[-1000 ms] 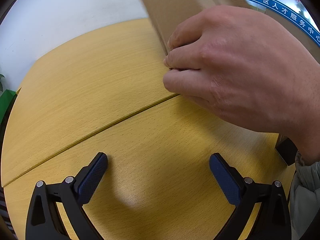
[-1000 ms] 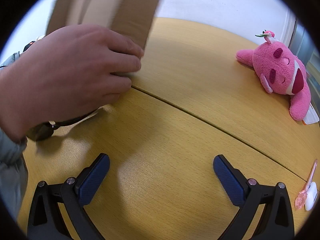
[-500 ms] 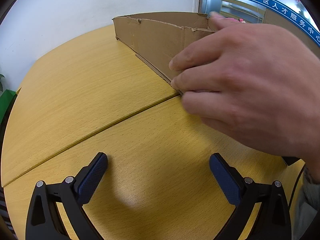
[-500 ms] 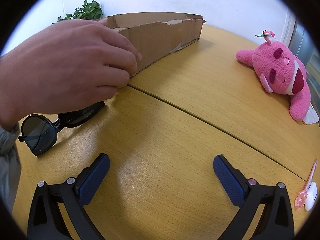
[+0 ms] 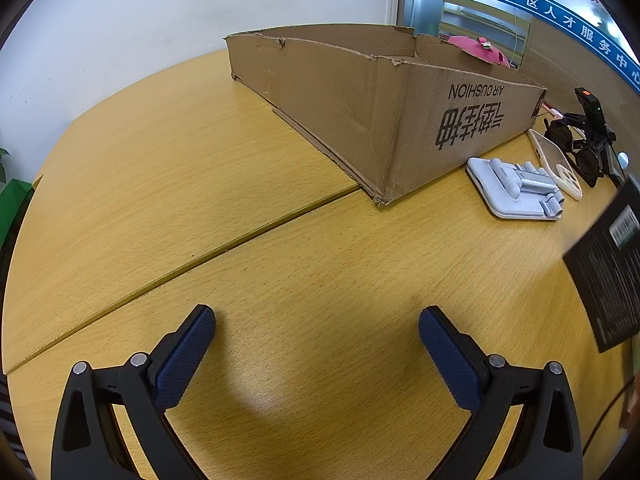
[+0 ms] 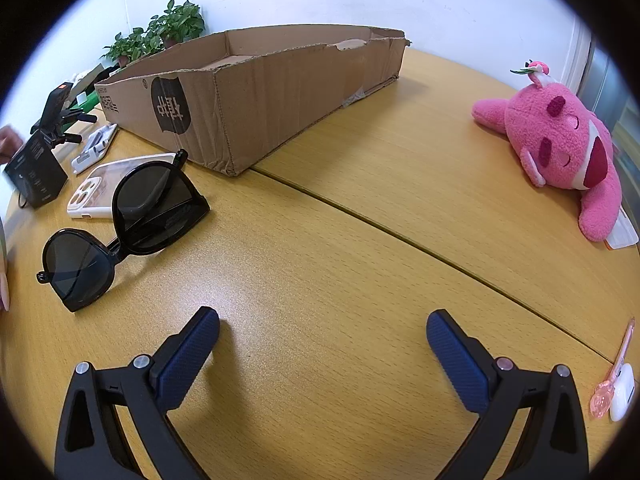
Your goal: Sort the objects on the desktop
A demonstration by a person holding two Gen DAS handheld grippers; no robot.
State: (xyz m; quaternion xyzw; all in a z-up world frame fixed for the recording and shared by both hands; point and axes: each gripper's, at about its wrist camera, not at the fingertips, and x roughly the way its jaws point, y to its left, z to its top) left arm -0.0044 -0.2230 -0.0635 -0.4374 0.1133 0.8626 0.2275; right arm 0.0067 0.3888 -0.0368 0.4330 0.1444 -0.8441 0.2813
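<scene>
A long shallow cardboard box (image 5: 380, 92) (image 6: 248, 92) stands on the yellow wooden table (image 5: 200, 200). My left gripper (image 5: 316, 344) is open and empty over bare table, short of the box's near corner. My right gripper (image 6: 322, 346) is open and empty. Black sunglasses (image 6: 128, 224) lie to its front left, on a white phone case (image 6: 100, 188). A pink plush toy (image 6: 560, 152) lies at the right. A white folding stand (image 5: 516, 188) and a black box (image 5: 612, 268) lie right of the left gripper.
A pink clip and white earbud case (image 6: 616, 392) lie at the table's right edge. The other gripper (image 5: 588, 128) rests behind the phone case (image 5: 560, 164). Potted plants (image 6: 160, 36) stand by the wall. A seam (image 6: 400, 232) crosses the tabletop.
The hand that set the cardboard box down has withdrawn out of both views. The box now rests flat on the table. Both grippers have stayed still.
</scene>
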